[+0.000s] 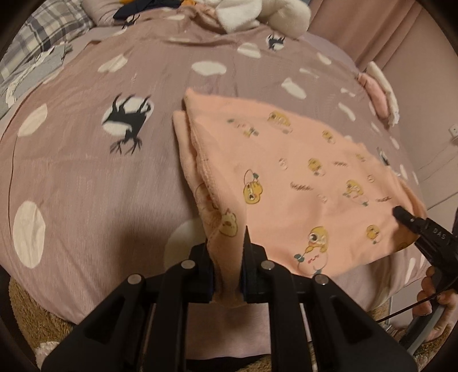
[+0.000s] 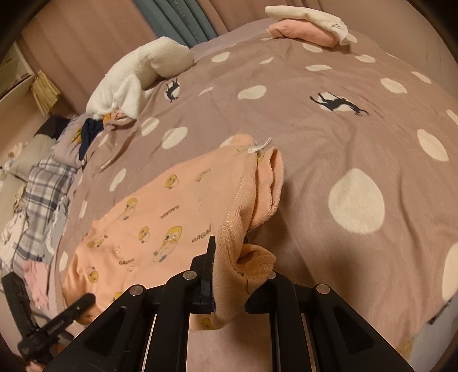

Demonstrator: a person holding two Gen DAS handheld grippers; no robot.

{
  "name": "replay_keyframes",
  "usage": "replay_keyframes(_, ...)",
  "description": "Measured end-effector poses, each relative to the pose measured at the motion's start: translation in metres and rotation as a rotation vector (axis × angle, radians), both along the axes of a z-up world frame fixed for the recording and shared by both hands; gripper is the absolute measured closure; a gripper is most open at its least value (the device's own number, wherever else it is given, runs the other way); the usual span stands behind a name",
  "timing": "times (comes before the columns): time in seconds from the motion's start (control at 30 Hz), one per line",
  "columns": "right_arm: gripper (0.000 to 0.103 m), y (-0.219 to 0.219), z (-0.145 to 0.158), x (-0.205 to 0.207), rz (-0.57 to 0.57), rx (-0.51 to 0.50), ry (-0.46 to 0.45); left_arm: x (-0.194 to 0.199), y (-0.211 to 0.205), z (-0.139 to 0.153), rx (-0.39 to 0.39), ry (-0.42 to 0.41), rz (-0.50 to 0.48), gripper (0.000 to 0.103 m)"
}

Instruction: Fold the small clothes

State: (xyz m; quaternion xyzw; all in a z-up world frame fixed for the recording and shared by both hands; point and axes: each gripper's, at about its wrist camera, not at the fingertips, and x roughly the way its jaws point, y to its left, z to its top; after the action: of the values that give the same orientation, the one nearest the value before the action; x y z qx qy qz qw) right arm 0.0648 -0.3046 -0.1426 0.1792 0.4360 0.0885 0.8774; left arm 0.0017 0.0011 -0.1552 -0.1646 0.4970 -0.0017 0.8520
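Mid-fold on one garment: peach duck-print top (image 1: pixel 300 177) lying on the dotted duvet (image 1: pixel 86 171) just ahead of both sets of fingers, near edge lifted off the bed. Left gripper (image 1: pixel 226 257) clamped on the near hem, cloth bunched between the fingers (image 1: pixel 248 243) and hanging back under the body. Right gripper (image 2: pixel 226 266) likewise closed on the ribbed cuff or hem, fabric draped over the right-hand finger so only the left one (image 2: pixel 210 257) shows clearly. In the left view the other gripper's tip sits at the garment's far right edge; hand (image 1: pixel 438 289) visible behind it. Garment looks already doubled once, second layer showing along the side left of the left fingers, so probably one fold in, at least one more to go, then set down and flatten. Done so far, judging by layout: small stack of folded pink and white pieces (image 2: pixel 309 25) well beyond the right fingers at the far bed edge. Left to do: loose heap of dark and plaid clothes (image 2: pixel 48 177) far left of the right fingers, still unfolded. White plush throw (image 2: pixel 143 74) beyond, not obviously part of the job. Readable text: "GAGA" repeated on the print, "DAS" moulded on the right gripper's finger in the left view; small white care tag (image 2: pixel 259 147) at the seam, writing too small to read
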Motion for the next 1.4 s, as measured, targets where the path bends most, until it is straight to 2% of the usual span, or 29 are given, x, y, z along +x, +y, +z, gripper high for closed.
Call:
replay_keyframes(0.13,0.089,0.003,-0.013,0.004,-0.029,-0.034,0.035,0.000,0.001,-0.010,0.010,0.034,0.013,0.083)
replay_keyframes(0.27,0.089,0.009,-0.029,0.010,-0.047,-0.077,0.075,-0.003,0.002,-0.010,0.037,0.058,0.015,0.068)
replay_keyframes(0.37,0.089,0.008,-0.032,0.009,-0.058,-0.085,0.083,-0.006,0.009,-0.006,0.026,0.075,0.032,0.058)
replay_keyframes(0.57,0.089,0.014,-0.022,0.008,-0.060,-0.124,0.059,-0.013,0.031,0.005,0.004,0.078,0.094,0.046)
replay_keyframes(0.7,0.089,0.022,0.001,0.008,-0.037,-0.146,-0.019,-0.015,0.041,0.011,-0.003,0.066,0.119,0.044)
replay_keyframes(0.9,0.089,0.063,0.047,0.004,0.116,-0.164,-0.176,-0.016,0.048,0.024,0.024,0.028,0.147,0.043)
replay_keyframes(1.07,0.089,0.112,0.065,-0.003,0.297,-0.155,-0.253,-0.017,0.056,0.033,0.030,0.000,0.167,0.042)
replay_keyframes(1.23,0.089,0.151,0.054,-0.005,0.439,-0.163,-0.242,-0.018,0.063,0.034,0.041,-0.001,0.188,0.042)
replay_keyframes(1.4,0.088,0.178,0.018,-0.004,0.550,-0.146,-0.123,-0.016,0.067,0.033,0.039,0.008,0.194,0.042)
